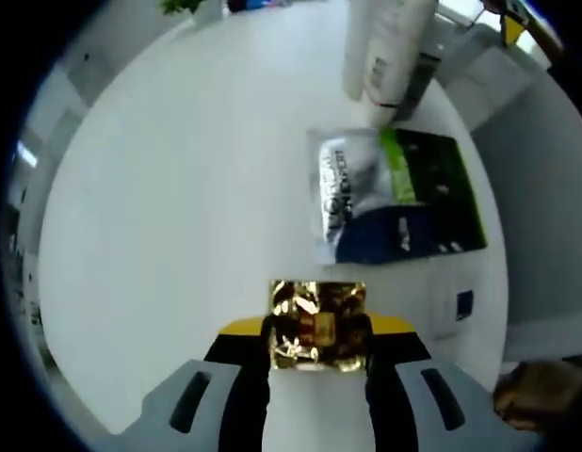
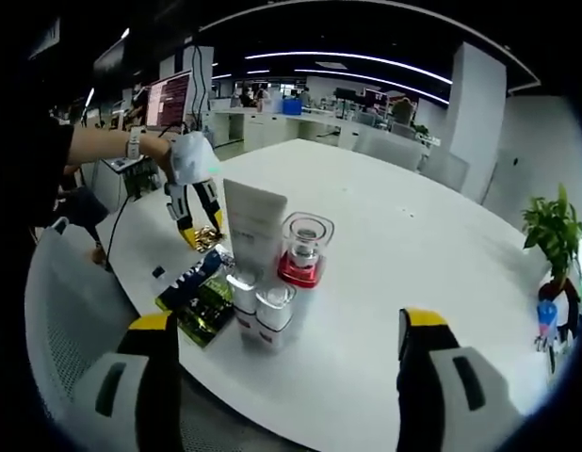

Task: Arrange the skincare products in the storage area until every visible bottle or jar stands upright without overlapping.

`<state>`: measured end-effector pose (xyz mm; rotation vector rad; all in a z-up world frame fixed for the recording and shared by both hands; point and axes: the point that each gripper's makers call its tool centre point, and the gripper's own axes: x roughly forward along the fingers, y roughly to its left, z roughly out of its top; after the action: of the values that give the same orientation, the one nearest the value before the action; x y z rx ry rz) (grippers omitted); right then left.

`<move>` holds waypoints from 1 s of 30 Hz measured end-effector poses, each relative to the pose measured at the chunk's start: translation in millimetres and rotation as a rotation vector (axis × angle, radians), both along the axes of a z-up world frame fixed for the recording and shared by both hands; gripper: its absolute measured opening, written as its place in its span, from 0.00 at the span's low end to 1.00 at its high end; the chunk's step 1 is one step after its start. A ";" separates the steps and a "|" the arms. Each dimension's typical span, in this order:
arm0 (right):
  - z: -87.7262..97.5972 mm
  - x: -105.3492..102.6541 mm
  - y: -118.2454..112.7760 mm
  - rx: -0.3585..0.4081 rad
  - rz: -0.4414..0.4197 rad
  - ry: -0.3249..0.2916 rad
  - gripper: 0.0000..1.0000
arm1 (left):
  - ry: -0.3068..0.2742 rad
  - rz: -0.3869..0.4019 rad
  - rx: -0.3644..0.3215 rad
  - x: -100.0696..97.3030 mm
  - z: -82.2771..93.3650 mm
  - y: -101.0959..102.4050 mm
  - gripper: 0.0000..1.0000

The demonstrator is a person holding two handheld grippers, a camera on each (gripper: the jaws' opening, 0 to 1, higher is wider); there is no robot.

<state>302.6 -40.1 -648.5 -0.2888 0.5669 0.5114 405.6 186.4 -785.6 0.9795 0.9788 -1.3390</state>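
The white table (image 2: 385, 235) carries everything. Taking the tall white tube (image 2: 251, 226) as landmark: it stands upright on its cap, with the red-collared glass jar (image 2: 303, 247) touching its right side, two small white bottles (image 2: 263, 315) just in front, and flat sachets (image 1: 395, 193) lying to its left. The left gripper (image 1: 317, 330) is clamped on a gold foil sachet (image 1: 316, 323), held near those sachets; being light, crinkly and limp, it is best pinched by an edge. The right gripper (image 2: 286, 386) hangs wide, holding nothing. The left gripper view shows the sachets' print; the right gripper view shows the standing group
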 end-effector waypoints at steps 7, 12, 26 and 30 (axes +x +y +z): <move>-1.6 -1.4 1.4 -0.003 0.004 0.002 0.97 | 0.001 0.009 -0.006 -9.9 -0.3 -0.1 0.35; -1.4 -1.6 2.0 -0.004 0.008 0.001 0.97 | 0.001 0.011 -0.011 -17.2 -1.1 0.0 0.35; -1.2 -2.4 5.8 -0.006 0.022 0.001 0.97 | -0.002 0.065 -0.040 -33.8 -1.7 -3.6 0.36; -0.6 -2.7 7.4 -0.009 0.030 0.000 0.97 | -0.003 0.079 -0.042 -35.3 -1.8 -3.9 0.36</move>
<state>299.9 -32.7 -649.1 -0.3061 0.5656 0.5377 370.3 182.5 -787.4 0.9024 0.9738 -1.2866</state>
